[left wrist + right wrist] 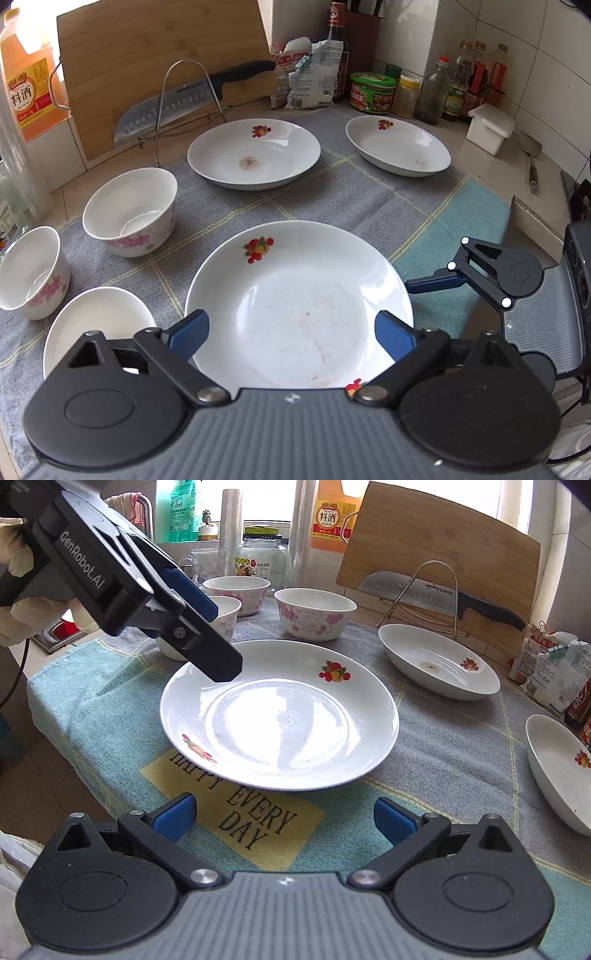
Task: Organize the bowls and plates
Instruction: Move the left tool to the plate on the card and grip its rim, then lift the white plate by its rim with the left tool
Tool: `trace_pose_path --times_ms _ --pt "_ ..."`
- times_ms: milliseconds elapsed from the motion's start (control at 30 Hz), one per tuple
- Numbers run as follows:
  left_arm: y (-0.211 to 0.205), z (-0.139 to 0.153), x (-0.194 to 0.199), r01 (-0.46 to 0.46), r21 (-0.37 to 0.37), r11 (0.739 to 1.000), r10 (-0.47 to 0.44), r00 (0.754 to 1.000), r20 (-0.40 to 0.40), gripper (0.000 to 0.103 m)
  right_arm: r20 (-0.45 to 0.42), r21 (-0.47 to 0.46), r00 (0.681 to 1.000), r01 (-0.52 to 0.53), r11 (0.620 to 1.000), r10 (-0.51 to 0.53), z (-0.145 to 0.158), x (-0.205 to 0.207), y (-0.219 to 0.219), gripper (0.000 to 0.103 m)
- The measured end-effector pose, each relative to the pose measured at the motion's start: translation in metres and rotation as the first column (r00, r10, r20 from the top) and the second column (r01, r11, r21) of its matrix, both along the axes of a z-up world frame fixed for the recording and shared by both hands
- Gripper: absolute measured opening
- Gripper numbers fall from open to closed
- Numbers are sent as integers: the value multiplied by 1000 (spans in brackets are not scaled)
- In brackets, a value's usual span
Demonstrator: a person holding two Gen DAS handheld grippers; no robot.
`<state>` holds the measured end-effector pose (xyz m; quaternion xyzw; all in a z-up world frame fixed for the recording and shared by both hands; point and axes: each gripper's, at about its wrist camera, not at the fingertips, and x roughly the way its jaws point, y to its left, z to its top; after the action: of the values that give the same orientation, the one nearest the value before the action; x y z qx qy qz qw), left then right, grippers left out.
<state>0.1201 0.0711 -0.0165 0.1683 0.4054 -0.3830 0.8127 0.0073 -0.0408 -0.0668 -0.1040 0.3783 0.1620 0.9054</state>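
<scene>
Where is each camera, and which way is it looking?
Left wrist: on the left hand-held gripper, looking down over the big plate toward the knife; the right hand-held gripper peeks in.
Right wrist: on the right hand-held gripper, looking across the towel toward the window; the left hand-held gripper and a gloved hand show.
Shared: the big plate, bowls, knife.

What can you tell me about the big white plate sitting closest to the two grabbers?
The big white plate is round, shallow and glossy, ceramic by its look, with a wide rim and two small red-and-orange fruit prints on opposite sides. Faint reddish smears mark its middle, so it seems used. It lies flat and right way up on the blue-and-grey checked cloth, part covering a yellow printed patch. Nothing is stacked on it. The left gripper hangs open over its edge; whether it touches is unclear. The right gripper is open, short of it.
</scene>
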Motion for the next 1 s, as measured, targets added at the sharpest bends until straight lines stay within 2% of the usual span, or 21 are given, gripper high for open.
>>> trace_pose_path --times_ms 100,200,333,600,1000 --pt "-6 -2 15 13 20 1000 -13 1000 10 96 19 -17 1000 -25 1000 25 -7 1 6 103" --pt "-12 -7 30 16 41 999 -15 1000 -10 96 24 29 999 -36 999 36 -10 3 5 103" --pt "-16 -15 50 6 51 999 -3 998 -56 96 15 79 999 -34 996 33 -13 5 4 103" --pt "-27 -30 80 22 97 995 -10 991 -131 92 41 87 998 -45 995 42 -15 5 1 103" --pt "-36 -45 94 77 132 988 -45 972 -229 84 72 96 997 -24 995 17 -17 5 3 103"
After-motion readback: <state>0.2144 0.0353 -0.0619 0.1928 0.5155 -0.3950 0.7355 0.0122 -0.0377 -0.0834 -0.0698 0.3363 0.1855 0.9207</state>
